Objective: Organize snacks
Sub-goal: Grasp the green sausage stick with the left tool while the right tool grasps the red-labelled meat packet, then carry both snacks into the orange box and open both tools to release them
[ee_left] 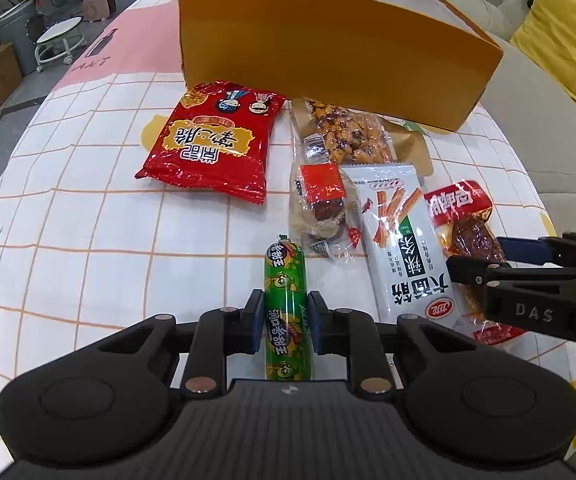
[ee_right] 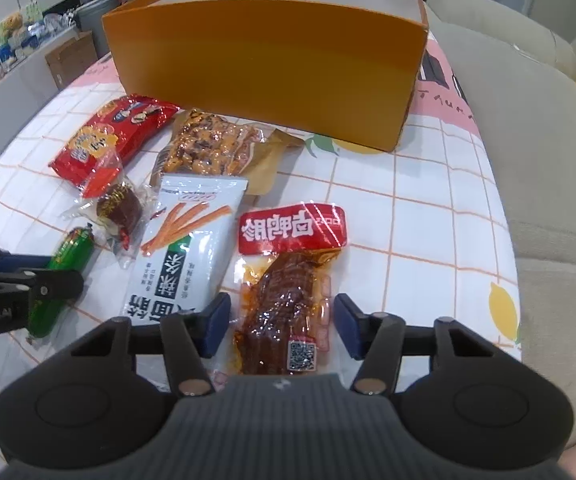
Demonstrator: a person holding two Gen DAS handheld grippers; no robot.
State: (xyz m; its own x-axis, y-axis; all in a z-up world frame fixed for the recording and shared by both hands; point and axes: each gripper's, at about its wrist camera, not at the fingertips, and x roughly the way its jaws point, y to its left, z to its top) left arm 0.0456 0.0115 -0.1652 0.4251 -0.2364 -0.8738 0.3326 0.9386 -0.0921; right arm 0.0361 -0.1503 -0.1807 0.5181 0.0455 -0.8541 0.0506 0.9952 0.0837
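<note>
A green sausage stick [ee_left: 284, 264] lies on the checked tablecloth, and my left gripper [ee_left: 286, 312] is shut on its near half, blue pads pressing both sides. Beside it lies a red-topped packet of dark braised meat [ee_right: 288, 240]. My right gripper [ee_right: 282, 320] straddles the packet's lower end. It is open, with a small gap between each pad and the wrapper. The right wrist view shows the sausage [ee_right: 70, 252] at far left in the left gripper's fingers. An orange cardboard box [ee_right: 268, 60], open at the top, stands behind the snacks.
Between the grippers and the box lie a red snack bag [ee_left: 212, 140], a clear pack of nut brittle [ee_left: 348, 132], a clear-wrapped pastry with a red label [ee_left: 324, 208] and a white spicy-strip packet [ee_left: 404, 240]. A beige sofa [ee_right: 528, 120] borders the table on the right.
</note>
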